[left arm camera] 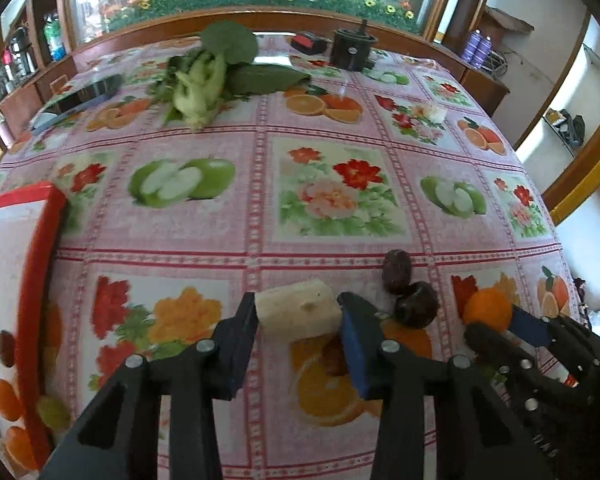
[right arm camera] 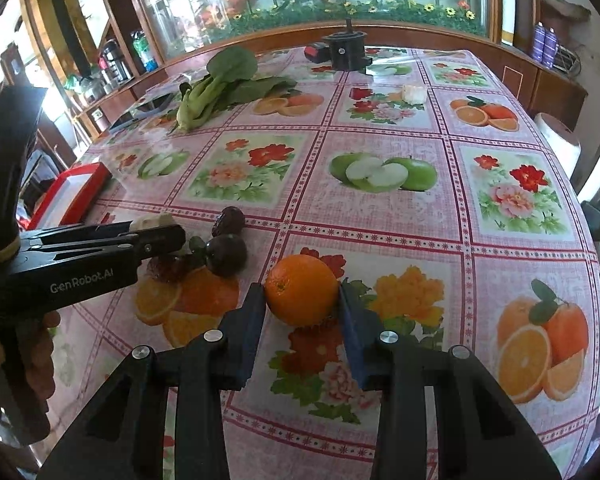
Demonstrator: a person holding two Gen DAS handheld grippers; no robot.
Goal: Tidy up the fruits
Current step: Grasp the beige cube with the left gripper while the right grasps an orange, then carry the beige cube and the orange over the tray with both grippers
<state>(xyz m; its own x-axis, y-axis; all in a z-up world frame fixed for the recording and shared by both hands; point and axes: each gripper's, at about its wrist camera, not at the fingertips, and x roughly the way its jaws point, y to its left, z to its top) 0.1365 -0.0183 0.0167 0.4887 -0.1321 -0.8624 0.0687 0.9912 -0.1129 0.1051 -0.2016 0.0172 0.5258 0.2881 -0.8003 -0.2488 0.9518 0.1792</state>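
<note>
My left gripper [left arm camera: 298, 312] is shut on a pale yellowish-white fruit chunk [left arm camera: 298, 310], held low over the table. Two dark round fruits [left arm camera: 415, 305] lie just to its right, and one more dark fruit [left arm camera: 397, 271] behind them. My right gripper [right arm camera: 302, 300] is shut on an orange [right arm camera: 302, 290] that rests on the tablecloth. The orange also shows in the left wrist view [left arm camera: 487, 307], and the left gripper shows in the right wrist view [right arm camera: 162, 236] with the pale chunk [right arm camera: 152, 222] between its fingers. The dark fruits [right arm camera: 226, 254] lie between the two grippers.
A red-rimmed white tray [left arm camera: 40, 248] sits at the table's left edge, also in the right wrist view [right arm camera: 74, 194]. Bok choy [left arm camera: 204, 80], a black round device [left arm camera: 352, 50], a phone [left arm camera: 84, 94] and a small white lump [left arm camera: 434, 112] lie toward the far side.
</note>
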